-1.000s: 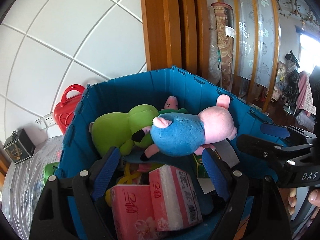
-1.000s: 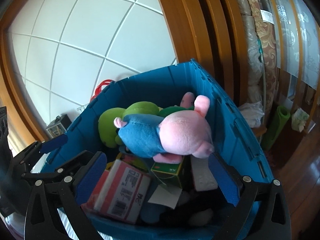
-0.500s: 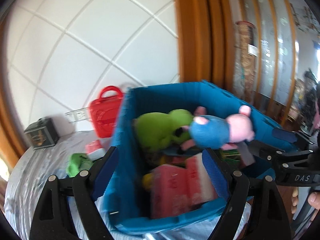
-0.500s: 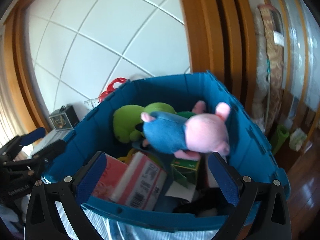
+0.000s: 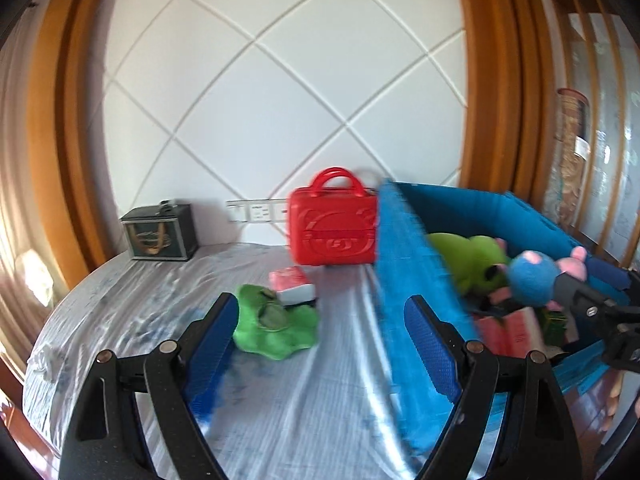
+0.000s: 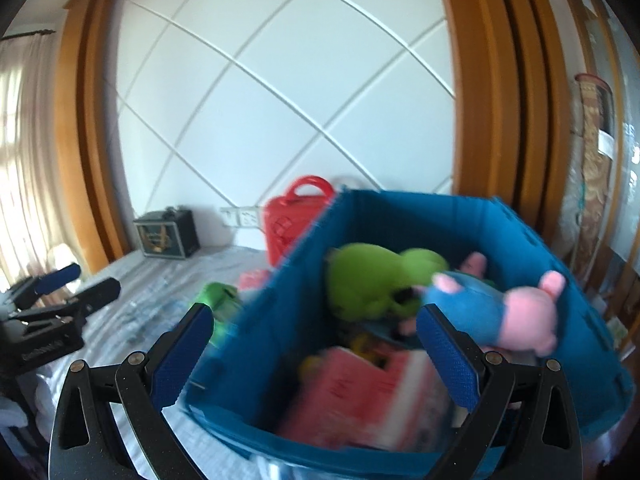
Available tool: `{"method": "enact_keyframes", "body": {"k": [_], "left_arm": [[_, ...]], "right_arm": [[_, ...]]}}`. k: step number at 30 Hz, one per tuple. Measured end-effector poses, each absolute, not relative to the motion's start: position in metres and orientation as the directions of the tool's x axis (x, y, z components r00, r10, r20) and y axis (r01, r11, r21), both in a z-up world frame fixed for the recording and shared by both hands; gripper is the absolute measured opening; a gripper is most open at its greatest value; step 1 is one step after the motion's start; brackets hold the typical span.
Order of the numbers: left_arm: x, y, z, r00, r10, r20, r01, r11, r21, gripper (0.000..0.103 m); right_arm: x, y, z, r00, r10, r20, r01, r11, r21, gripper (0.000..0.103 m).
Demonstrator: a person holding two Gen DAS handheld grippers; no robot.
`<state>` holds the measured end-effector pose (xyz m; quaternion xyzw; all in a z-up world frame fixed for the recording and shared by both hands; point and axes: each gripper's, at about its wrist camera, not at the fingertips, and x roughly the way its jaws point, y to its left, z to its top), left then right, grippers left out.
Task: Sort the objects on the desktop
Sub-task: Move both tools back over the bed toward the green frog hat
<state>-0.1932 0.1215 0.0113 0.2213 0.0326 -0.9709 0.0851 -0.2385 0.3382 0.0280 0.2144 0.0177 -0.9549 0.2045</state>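
Jaws of left gripper (image 5: 322, 344) and right gripper (image 6: 314, 354) apart, empty. Green plush (image 5: 272, 326) at 12 o'clock from left gripper; red case (image 5: 334, 232) behind it. Blue bin (image 5: 408, 280) wall at 2 o'clock.

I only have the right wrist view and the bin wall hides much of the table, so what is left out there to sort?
Observer: A green plush lies flat on the table, outside the blue bin.
Operator: Anything beside it?
Observer: A pink and white box sits just behind it, toward the red case.
Operator: Left tongs holding anything?
Observer: No, the left tongs are open and empty.
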Motion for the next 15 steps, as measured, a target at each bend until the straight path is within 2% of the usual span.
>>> {"method": "enact_keyframes", "body": {"k": [8,11,15], "left_arm": [[-0.181,-0.01,-0.011,-0.856,-0.169,-0.489,0.208,-0.978,-0.027,0.085],[-0.178,-0.062,-0.025,-0.831,-0.186,-0.525,0.231,-0.973,-0.022,0.085],[-0.179,-0.116,-0.048,-0.793,-0.177,-0.583,0.252,-0.966,-0.049,0.085]], "right_arm": [[-0.216,0.226,0.032,-0.832,-0.417,-0.366,0.419,-0.905,0.078,0.103],[-0.213,0.18,0.023,-0.817,-0.428,-0.386,0.428,-0.899,0.092,0.103],[-0.218,0.131,0.002,-0.78,-0.42,-0.463,0.429,-0.898,0.093,0.103]]}}
